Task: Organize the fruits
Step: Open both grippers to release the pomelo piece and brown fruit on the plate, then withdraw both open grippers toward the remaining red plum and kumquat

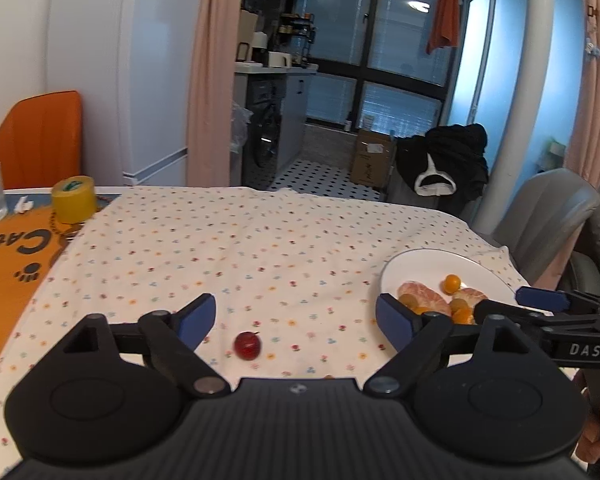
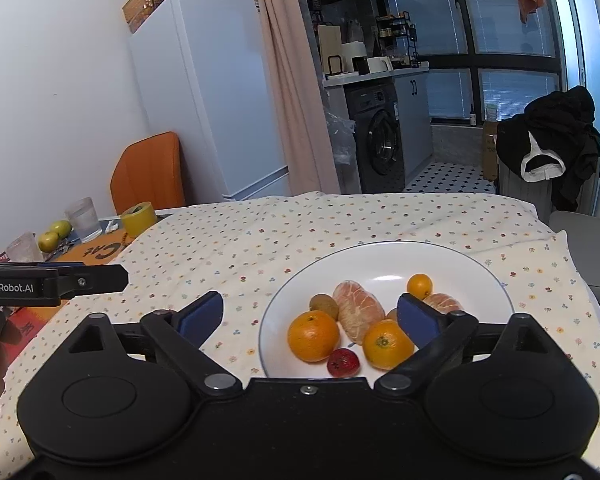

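A small dark-red fruit [image 1: 247, 346] lies on the flowered tablecloth [image 1: 260, 248], between the spread fingers of my left gripper [image 1: 296, 316], nearer the left one; that gripper is open and holds nothing. To its right, a white plate [image 1: 428, 268] carries the other fruit. My right gripper [image 2: 308, 316] hangs open over the plate's [image 2: 480, 264] near side, empty. On the plate lie two oranges [image 2: 313, 335], a peeled mandarin [image 2: 358, 316], a kiwi [image 2: 324, 306], a kumquat [image 2: 419, 286] and a red fruit [image 2: 343, 362].
At the table's far left stand a yellow tape roll [image 2: 138, 218], a glass [image 2: 84, 218] and two green apples [image 2: 54, 234] on an orange mat [image 1: 16, 264]. An orange chair [image 1: 40, 140] stands behind them and a grey chair [image 1: 548, 208] at the right edge.
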